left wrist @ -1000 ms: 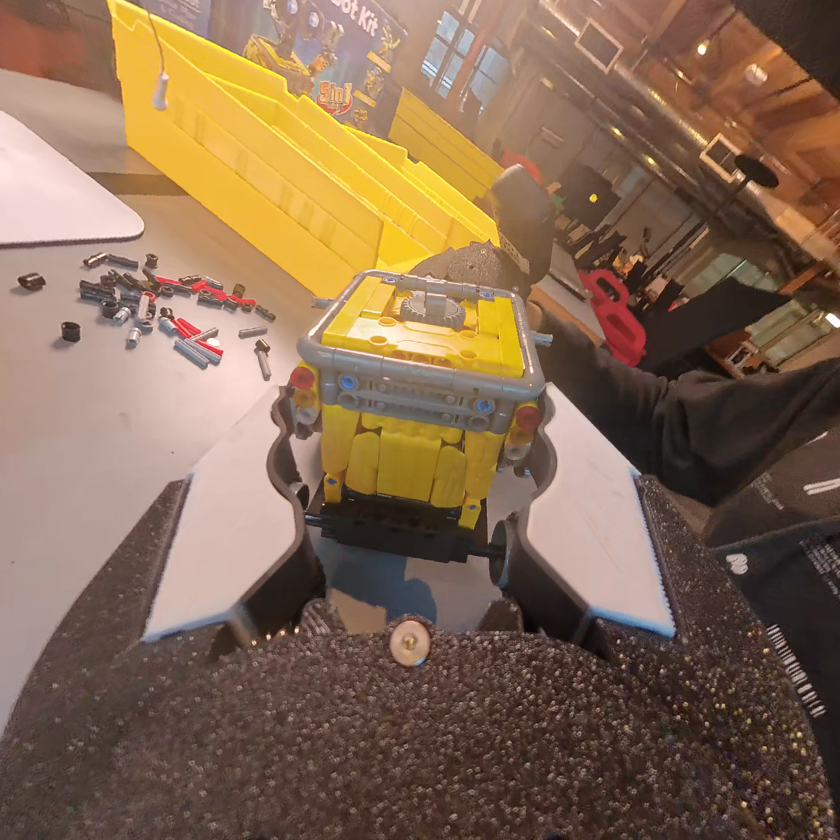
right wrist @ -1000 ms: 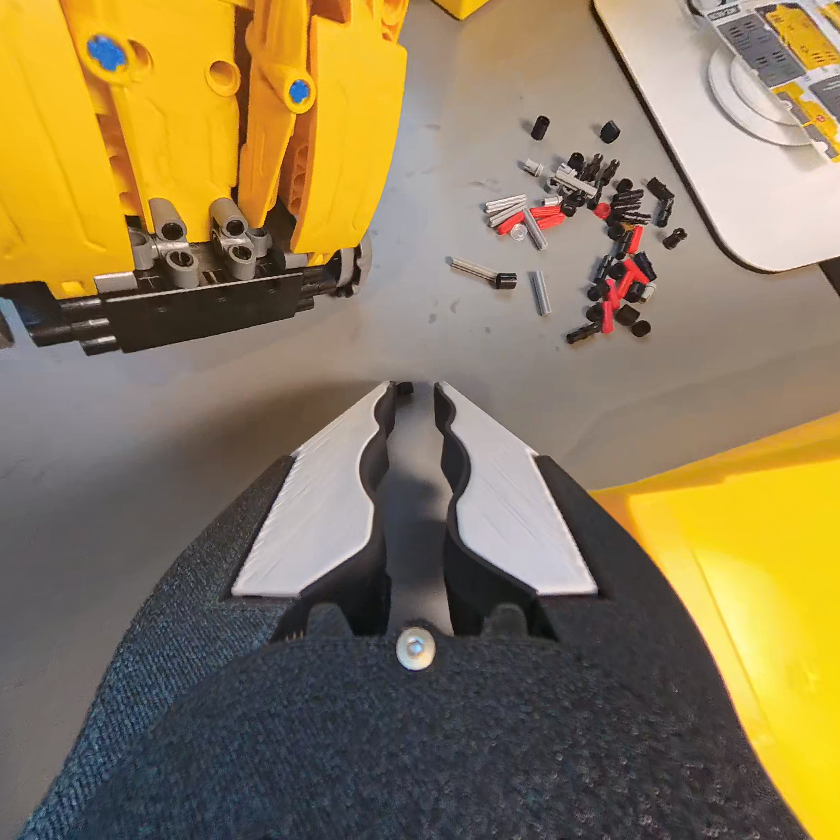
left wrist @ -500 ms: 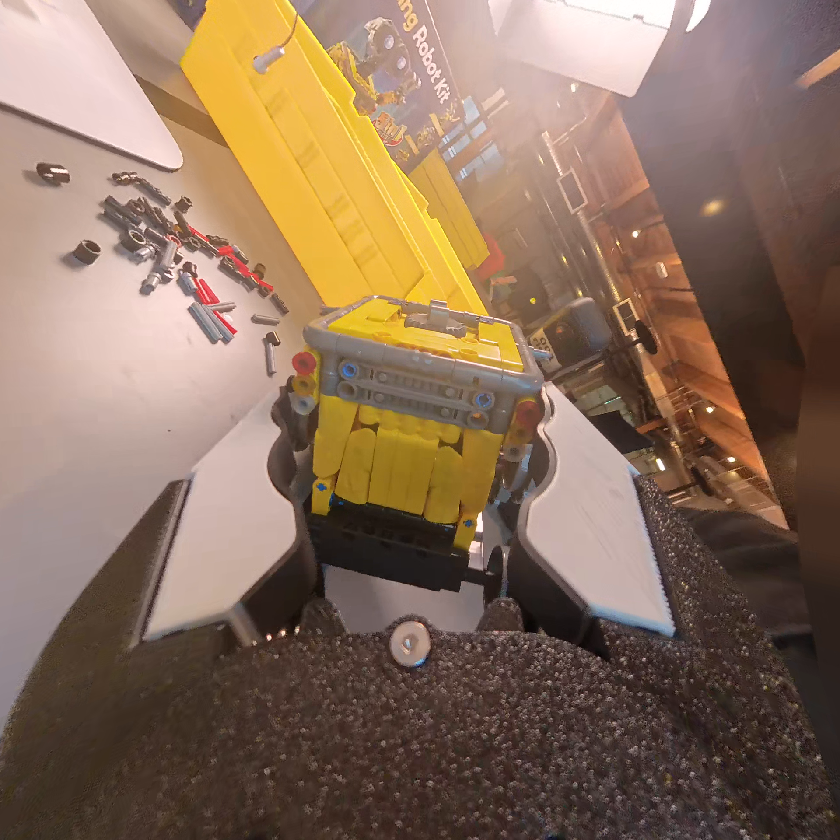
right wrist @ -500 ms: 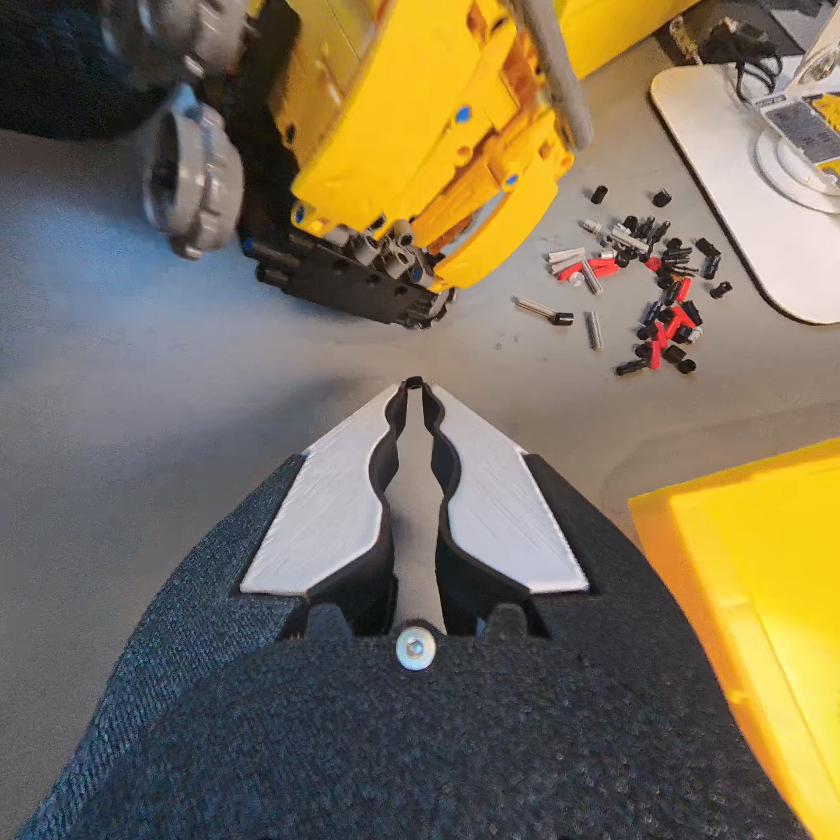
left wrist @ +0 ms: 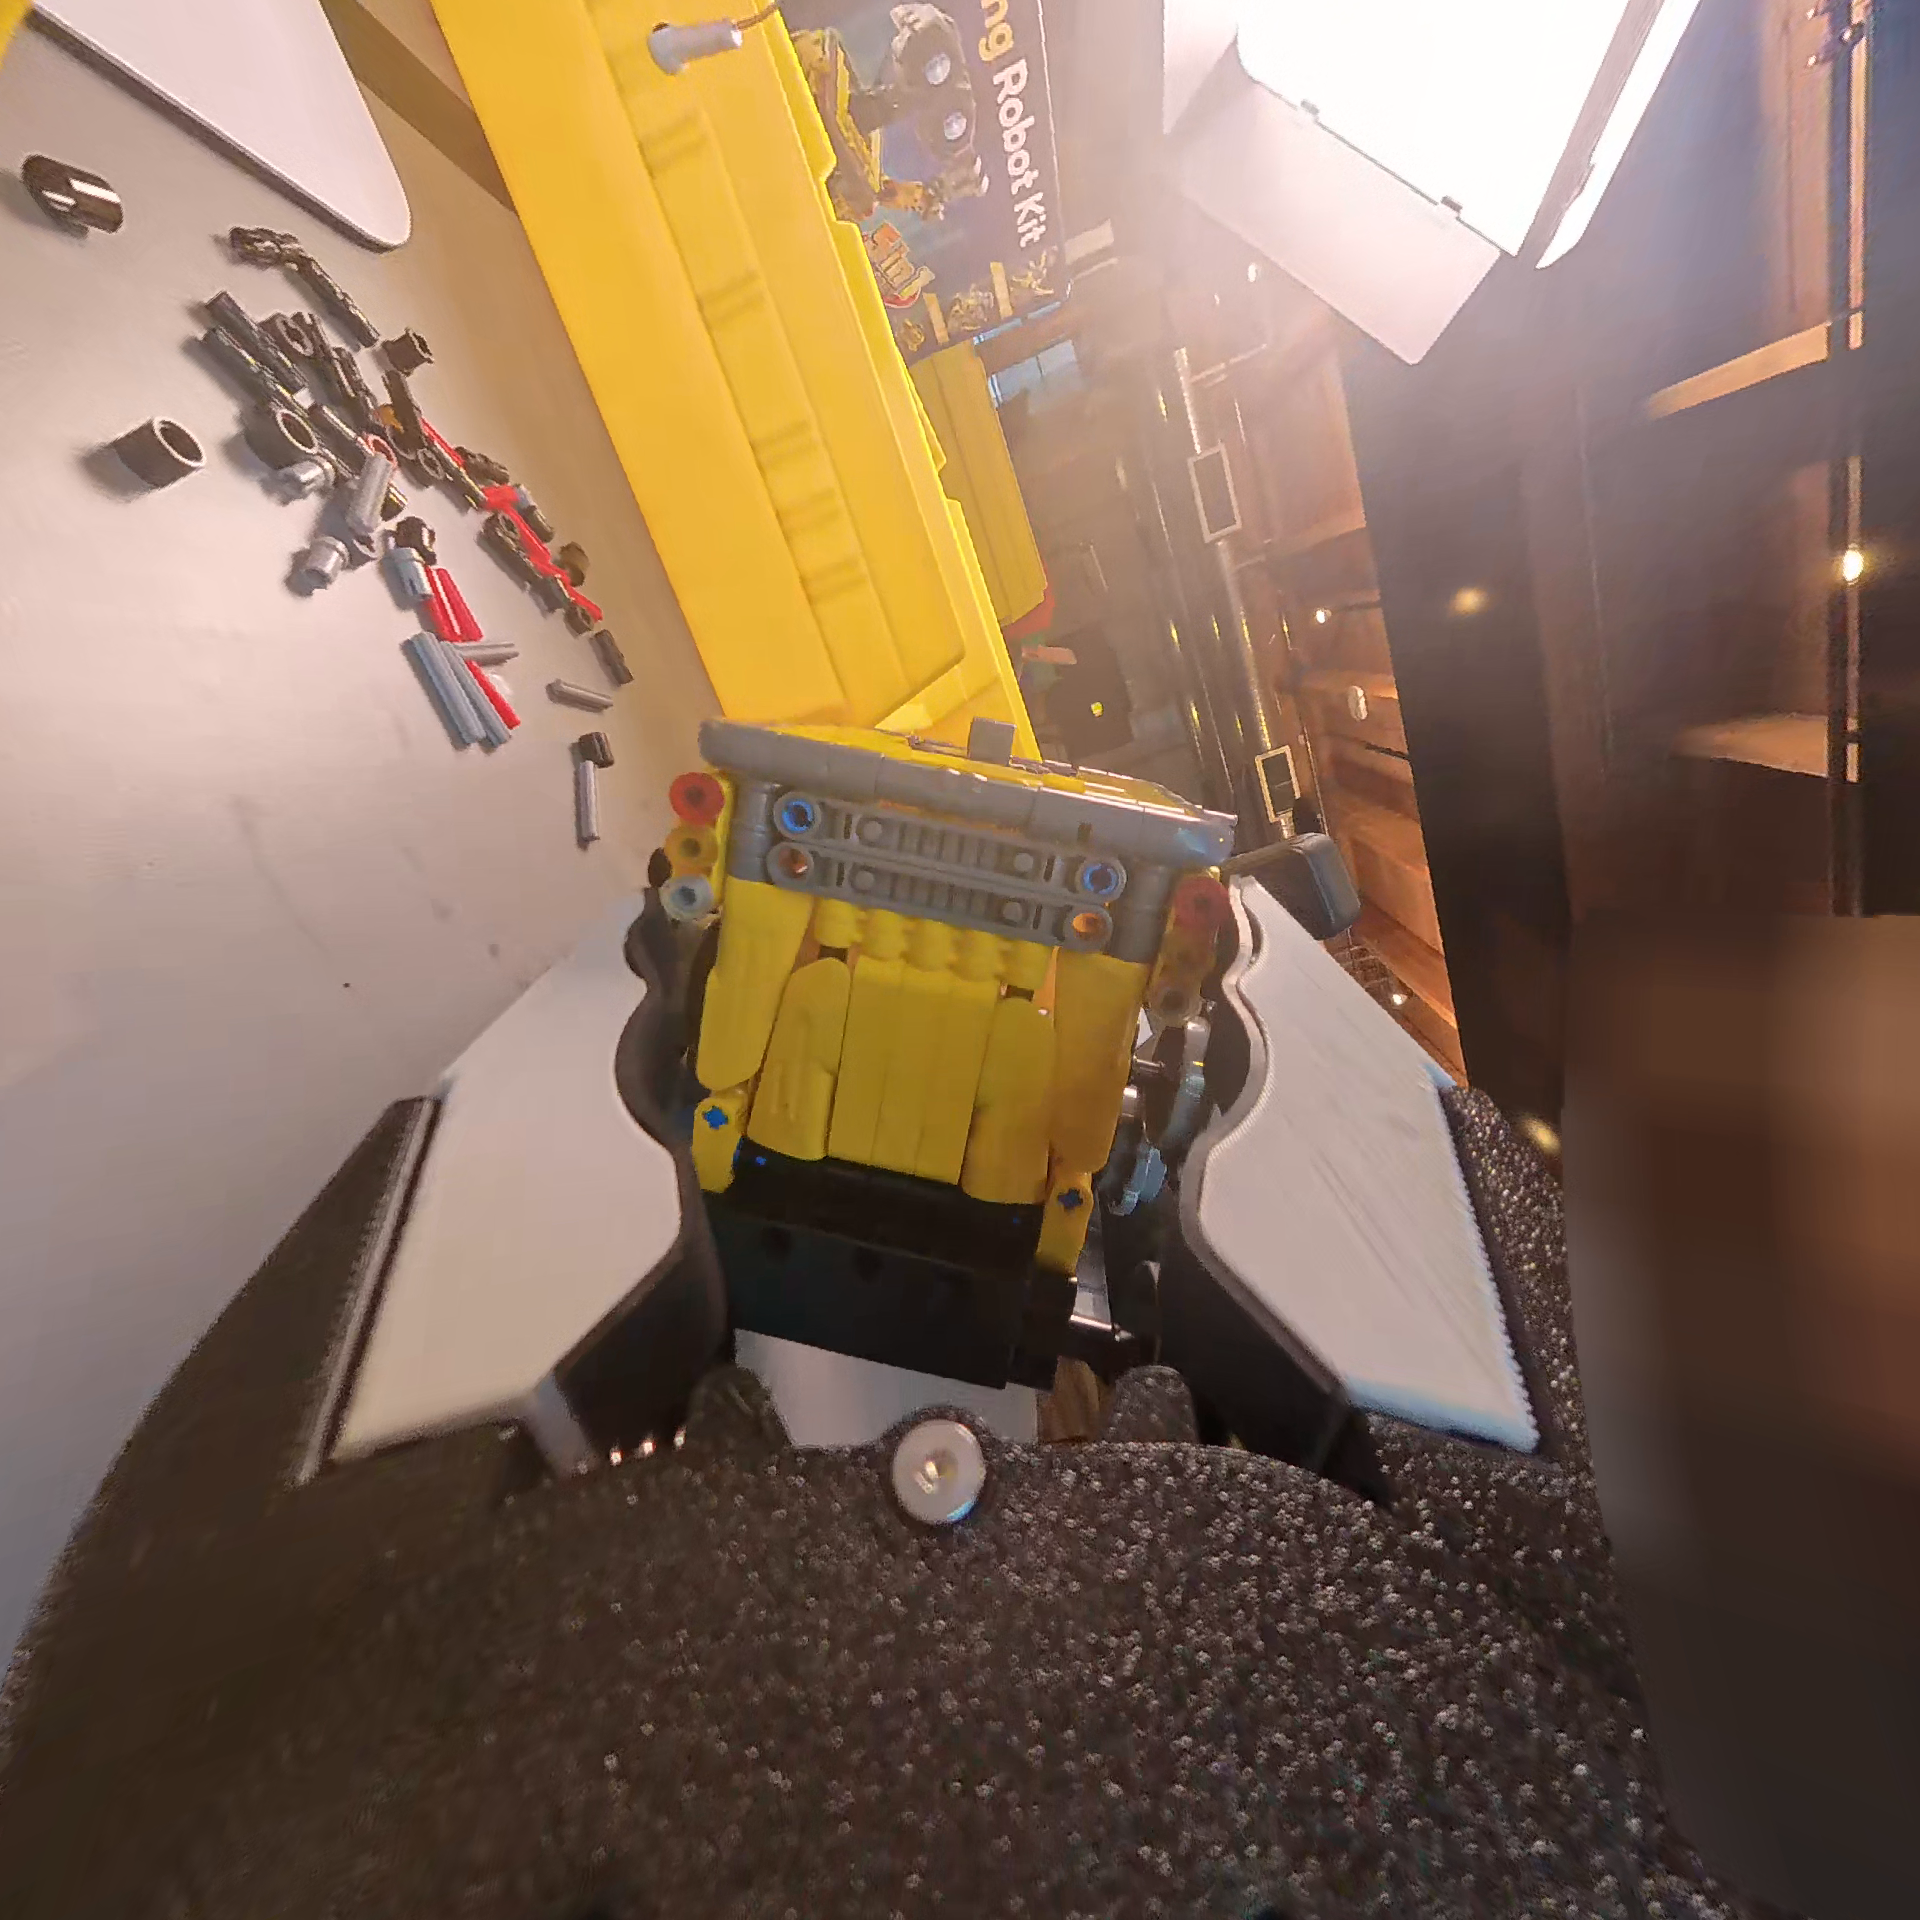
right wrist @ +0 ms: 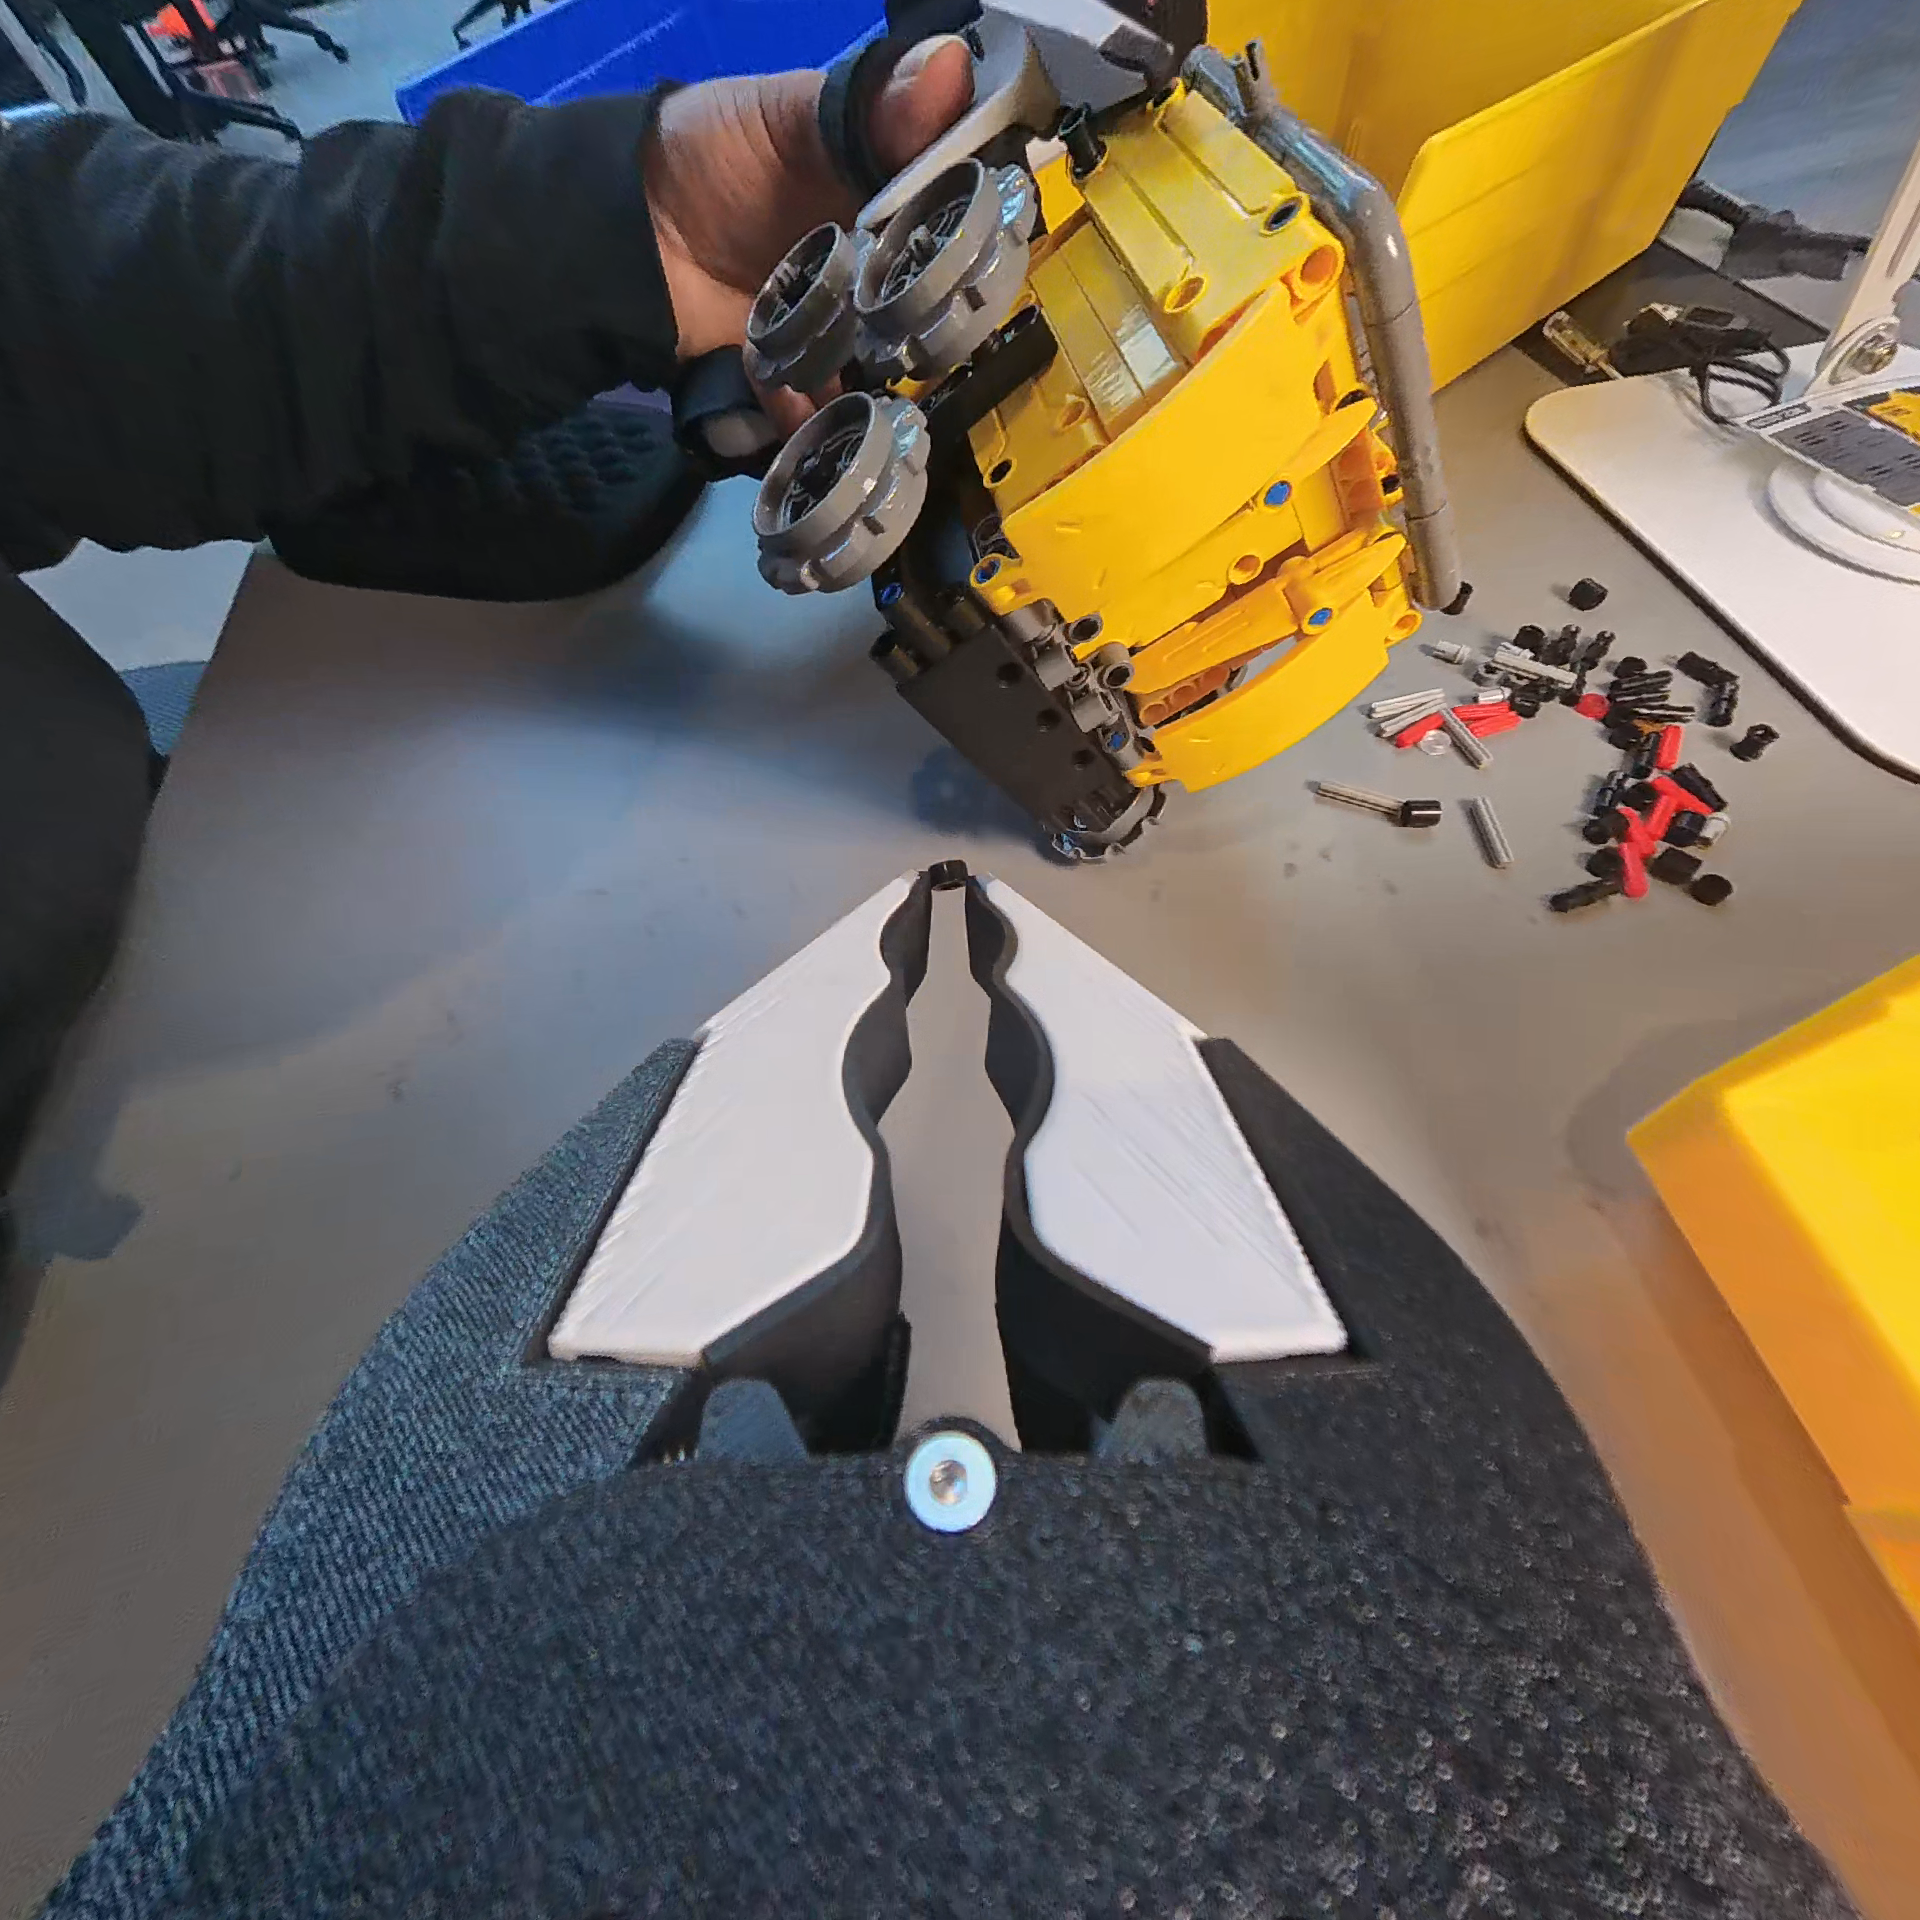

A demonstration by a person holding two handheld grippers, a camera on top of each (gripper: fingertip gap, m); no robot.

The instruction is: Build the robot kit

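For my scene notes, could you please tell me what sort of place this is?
Probably an indoor workshop or maker space: a grey worktable strewn with small building-kit pins, yellow parts bins, and office chairs behind.

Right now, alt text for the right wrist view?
Right gripper pinches a small black pin above a grey table. Beyond, a hand tilts a yellow brick vehicle beside scattered pins.

Bright overhead glare, wide-angle edge distortion, slight motion blur
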